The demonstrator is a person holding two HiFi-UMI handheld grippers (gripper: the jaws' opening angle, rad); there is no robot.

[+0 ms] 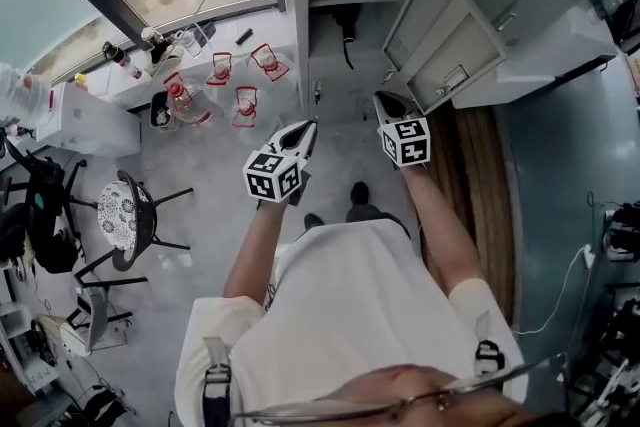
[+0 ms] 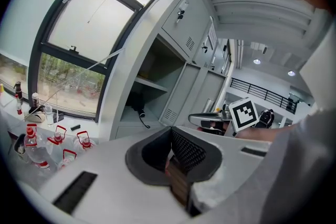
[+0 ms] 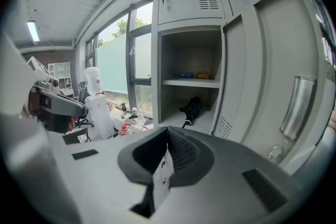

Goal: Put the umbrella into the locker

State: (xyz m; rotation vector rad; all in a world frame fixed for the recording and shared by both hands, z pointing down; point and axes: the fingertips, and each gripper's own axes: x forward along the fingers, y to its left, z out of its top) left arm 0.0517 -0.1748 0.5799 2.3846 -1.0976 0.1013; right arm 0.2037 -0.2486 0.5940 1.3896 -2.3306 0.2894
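Black umbrella point(image 3: 191, 108) in locker point(image 3: 155, 71), beyond right tongs point(image 3: 167, 136)

Person seen from above, standing, with both arms stretched forward. The left forearm point(image 1: 250, 253) and right forearm point(image 1: 437, 227) are bare. Left claw point(image 1: 306, 129): jaws pressed together with nothing between them, pointing forward and slightly down; the left marker cube point(image 1: 273, 176) faces upward. Right claw point(image 1: 386, 102): jaws likewise closed and empty, tilted a little more steeply down and reaching somewhat further forward; the right marker cube point(image 1: 406, 141) faces upward. The two claws are side by side and apart.
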